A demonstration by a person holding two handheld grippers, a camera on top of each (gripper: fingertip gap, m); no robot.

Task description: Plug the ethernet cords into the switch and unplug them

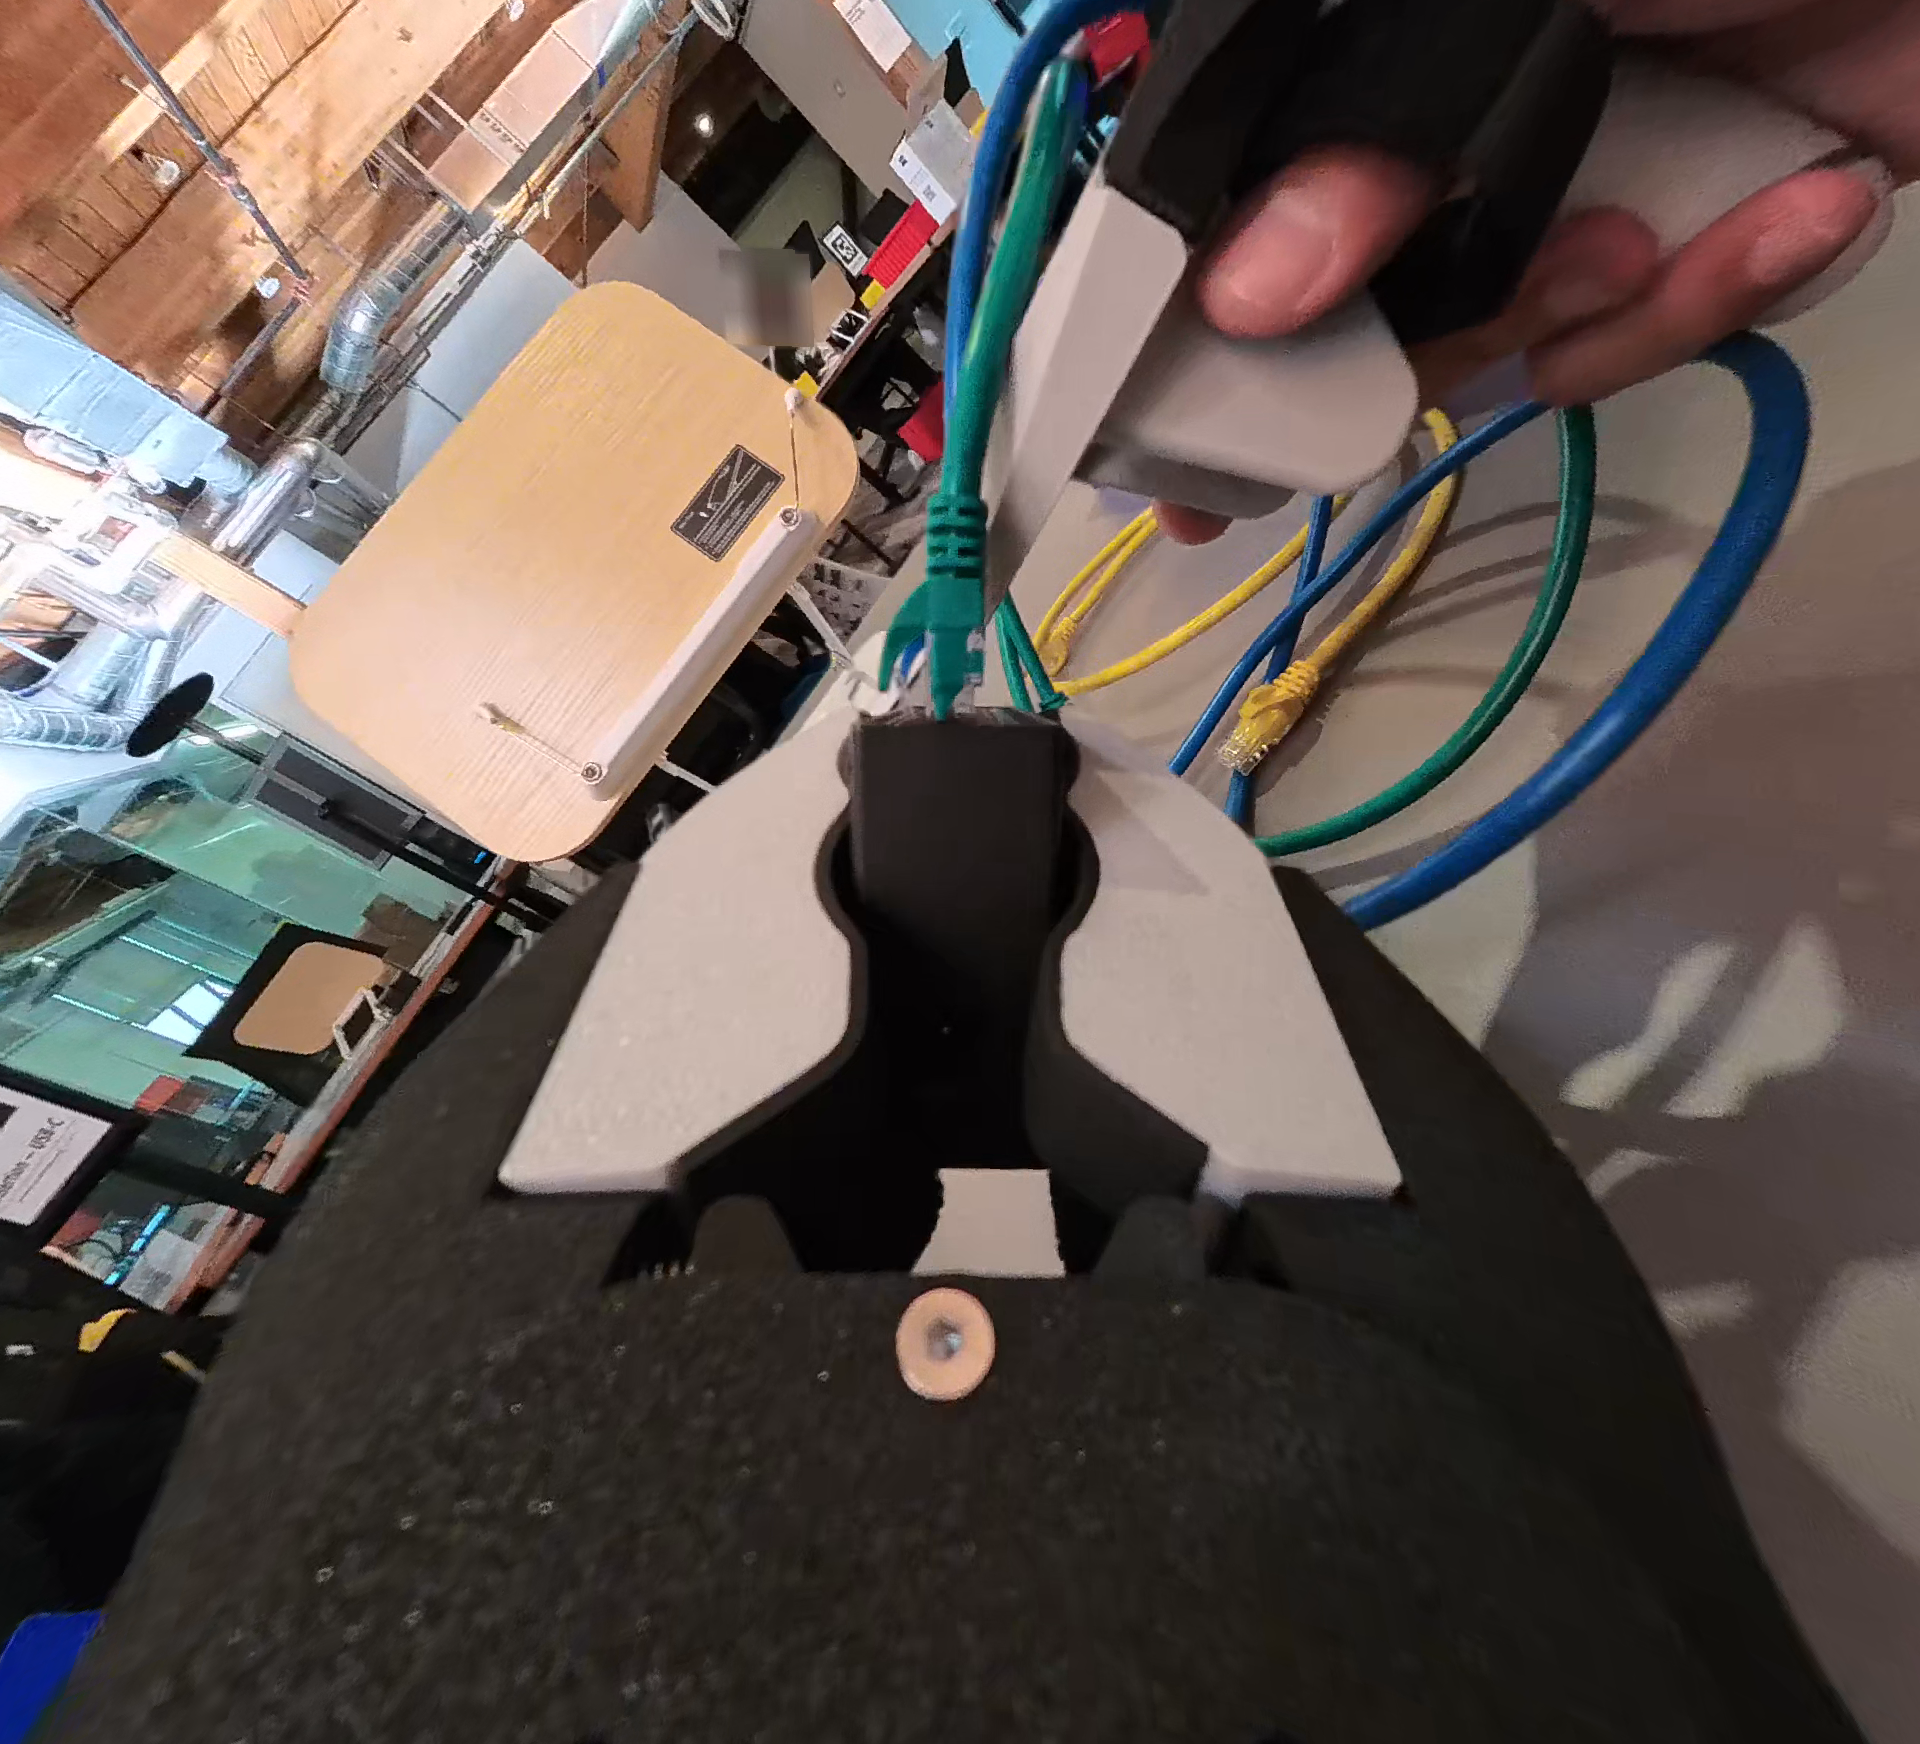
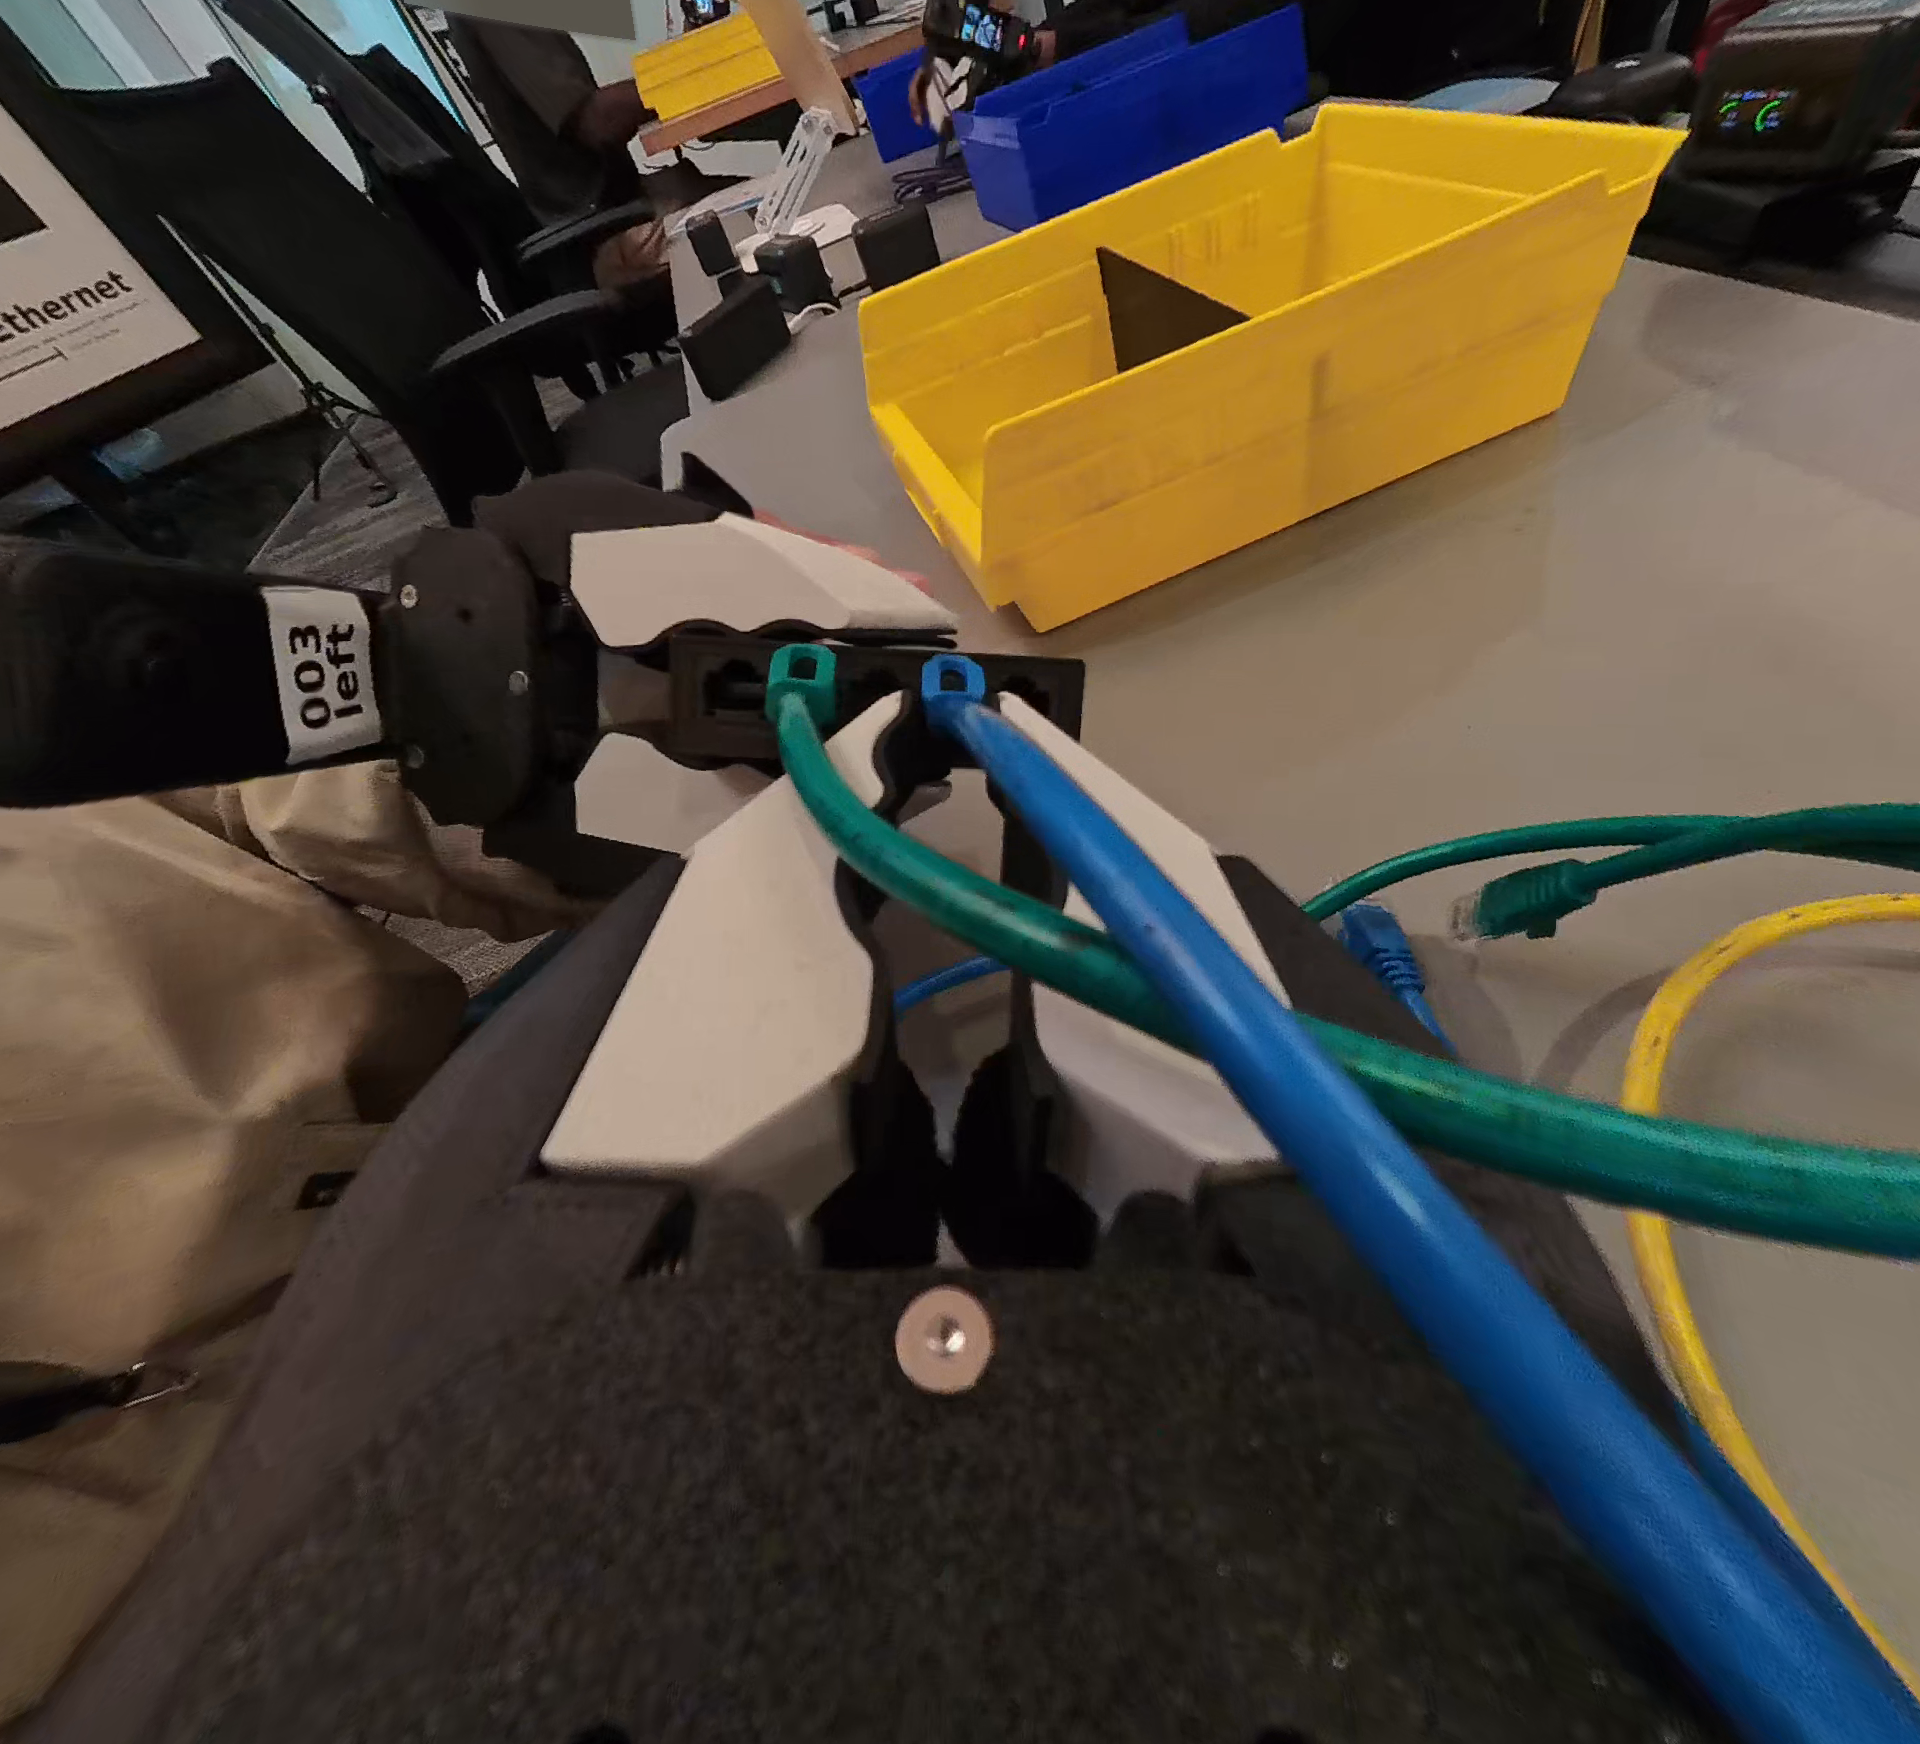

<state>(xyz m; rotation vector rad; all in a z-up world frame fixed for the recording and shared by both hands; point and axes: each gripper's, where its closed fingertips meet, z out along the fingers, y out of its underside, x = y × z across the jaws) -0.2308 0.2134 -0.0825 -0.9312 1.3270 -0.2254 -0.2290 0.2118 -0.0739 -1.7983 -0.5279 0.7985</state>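
My left gripper [image 1: 956, 749] is shut on the small black switch [image 1: 956, 790] and holds it just above the grey table. In the right wrist view its upper finger [image 2: 748, 577] lies over the switch [image 2: 717, 697]. A green cord's plug [image 2: 800, 671] and a blue cord's plug [image 2: 951, 681] sit in neighbouring ports. My right gripper [image 2: 956, 723] has its fingertips on either side of the blue plug, nearly closed on it. The blue cord [image 2: 1195, 967] and green cord [image 2: 935, 873] trail back over its right finger. The green plug [image 1: 956, 551] also shows in the left wrist view.
A yellow cord [image 2: 1652, 1123] loops on the table [image 2: 1455, 676] at right, beside loose green [image 2: 1527, 899] and blue [image 2: 1382, 956] plugs. A yellow bin [image 2: 1299, 406] stands behind the switch, a blue bin [image 2: 1132, 105] farther back. Black chairs [image 2: 416, 292] stand at left.
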